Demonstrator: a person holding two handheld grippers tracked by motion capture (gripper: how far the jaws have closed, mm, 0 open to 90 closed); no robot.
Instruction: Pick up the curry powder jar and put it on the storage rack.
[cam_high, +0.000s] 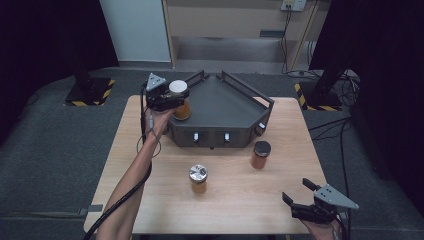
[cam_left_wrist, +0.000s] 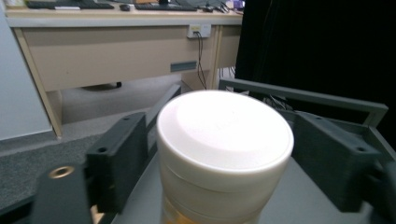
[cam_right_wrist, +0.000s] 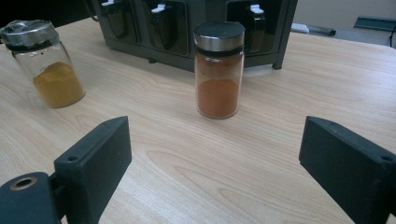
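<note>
One white-lidded jar (cam_high: 180, 100) with orange content is found at the left front corner of the dark tray (cam_high: 225, 102), upright, between the jaws of the left gripper (cam_high: 172, 97). In the left gripper view the jaws stand at both sides of the white lid (cam_left_wrist: 224, 135) – a small gap is seen at each side, so the jar is not clamped. In front of the tray, on the wooden table (cam_high: 280, 195), a jar with a black lid (cam_high: 260, 154) is placed toward the right, and a jar with a silver lid (cam_high: 198, 179) more to the left. The right gripper (cam_high: 300, 192) is held well apart from the tray – at the front right edge of the table, its jaws wide apart and nothing between them.
</note>
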